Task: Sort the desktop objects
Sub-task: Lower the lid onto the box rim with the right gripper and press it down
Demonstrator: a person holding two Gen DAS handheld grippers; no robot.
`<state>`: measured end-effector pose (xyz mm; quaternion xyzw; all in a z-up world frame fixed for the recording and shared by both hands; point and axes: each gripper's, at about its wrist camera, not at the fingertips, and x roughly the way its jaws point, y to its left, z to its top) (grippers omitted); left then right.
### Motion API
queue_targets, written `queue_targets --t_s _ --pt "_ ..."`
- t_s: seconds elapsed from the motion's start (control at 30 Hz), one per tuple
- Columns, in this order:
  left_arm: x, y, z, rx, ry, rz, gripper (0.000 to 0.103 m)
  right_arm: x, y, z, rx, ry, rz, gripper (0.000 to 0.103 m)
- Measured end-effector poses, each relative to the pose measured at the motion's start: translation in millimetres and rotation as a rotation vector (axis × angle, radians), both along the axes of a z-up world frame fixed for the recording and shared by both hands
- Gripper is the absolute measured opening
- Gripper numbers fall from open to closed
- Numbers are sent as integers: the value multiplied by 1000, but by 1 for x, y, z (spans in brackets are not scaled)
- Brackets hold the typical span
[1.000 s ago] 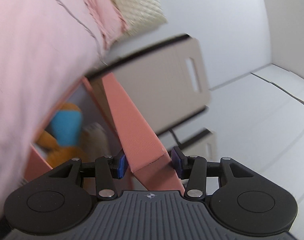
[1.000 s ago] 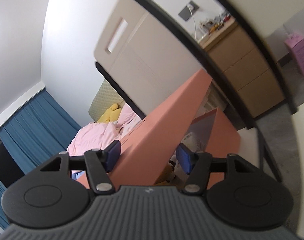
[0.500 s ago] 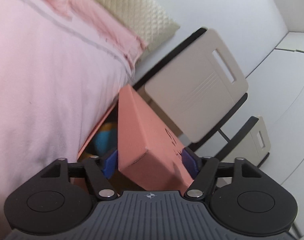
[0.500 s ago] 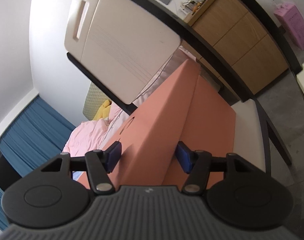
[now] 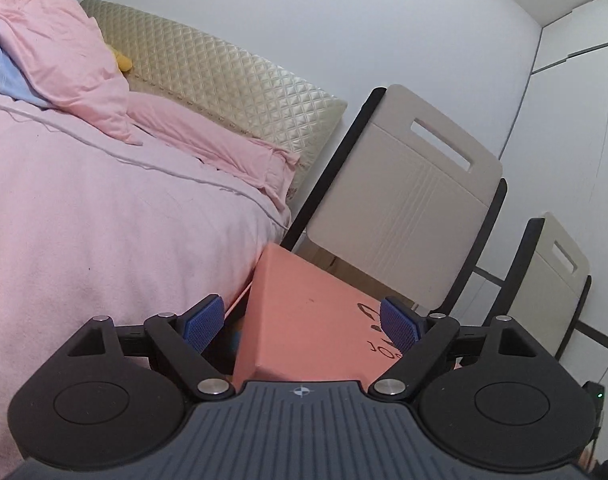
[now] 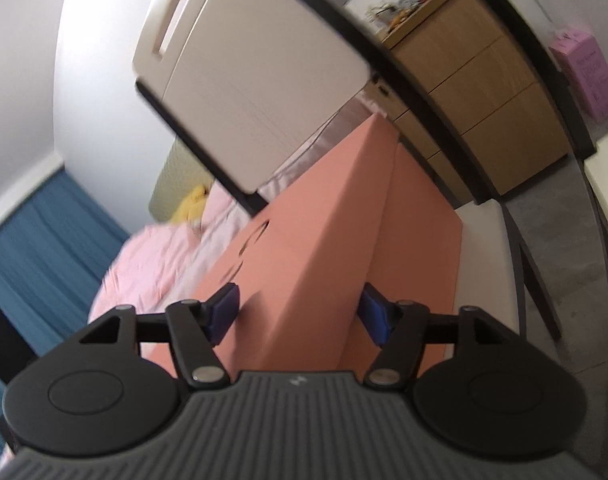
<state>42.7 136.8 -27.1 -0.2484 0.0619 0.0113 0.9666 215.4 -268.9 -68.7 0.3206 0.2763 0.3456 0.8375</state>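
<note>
A salmon-pink box lid (image 5: 304,320) with dark handwriting lies over a pink box on a chair seat. In the left wrist view my left gripper (image 5: 302,322) is open wide, one blue pad (image 5: 204,322) off the lid's left edge, the other over its top. In the right wrist view the lid (image 6: 304,248) sits over the box (image 6: 420,224), and my right gripper (image 6: 300,312) straddles the lid's corner, jaws apart. Whether its pads touch the lid is unclear. The box's contents are hidden.
A bed with pink bedding (image 5: 104,220) and a quilted headboard (image 5: 224,80) lies left. Two beige chairs with black frames (image 5: 416,200) stand behind the box. A wooden drawer unit (image 6: 484,92) and a pink carton (image 6: 588,72) stand across the grey floor.
The lid has come down over the box, hiding the orange and blue toy seen inside earlier. Both grippers have opened wider around the lid and swung to a flatter angle.
</note>
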Motion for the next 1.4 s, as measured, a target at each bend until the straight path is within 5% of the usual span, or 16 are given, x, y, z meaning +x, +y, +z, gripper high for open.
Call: queue_targets --t_s 0.37,0.63,1.4 --pt "2 -20 -9 97 44 23 86 -49 -10 3 -91 -139 -114 73" --pt "15 -25 -13 166 92 76 76 -72 1 3 -91 -212 -113 54" --pt "16 -23 -12 211 101 59 79 -116 17 11 -138 -251 -156 51"
